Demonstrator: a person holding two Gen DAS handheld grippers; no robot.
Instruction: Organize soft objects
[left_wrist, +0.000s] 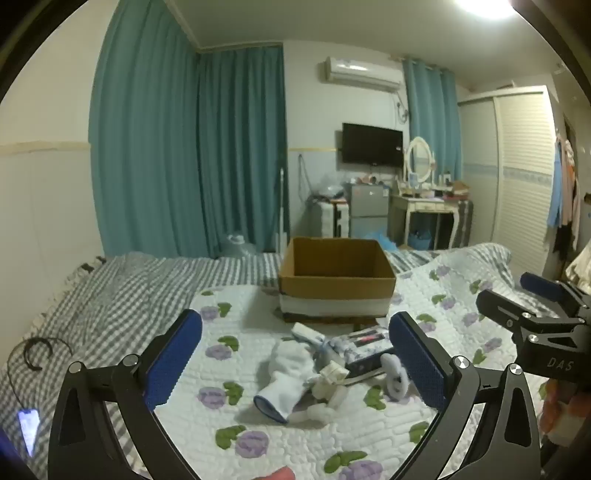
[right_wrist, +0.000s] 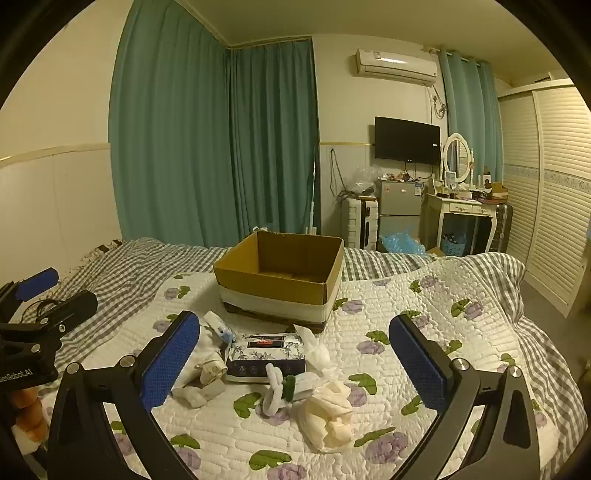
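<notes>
An open cardboard box (left_wrist: 336, 280) (right_wrist: 280, 280) stands on the flowered quilt, empty as far as I see. In front of it lies a pile of soft things: a white sock with a blue cuff (left_wrist: 286, 380), a tissue pack (left_wrist: 364, 349) (right_wrist: 266, 354), a cream cloth bundle (right_wrist: 328, 413), white socks (right_wrist: 207, 365) and a fuzzy white-and-green twist (right_wrist: 279, 387). My left gripper (left_wrist: 295, 362) is open and empty above the pile. My right gripper (right_wrist: 295, 365) is open and empty above the same pile. Each gripper shows at the edge of the other's view.
The quilt (right_wrist: 424, 314) covers a bed with a grey checked sheet (left_wrist: 110, 295). A phone (left_wrist: 28, 430) and a black cable (left_wrist: 35, 352) lie on the sheet at the left. Curtains, a fridge and a dressing table stand beyond the bed.
</notes>
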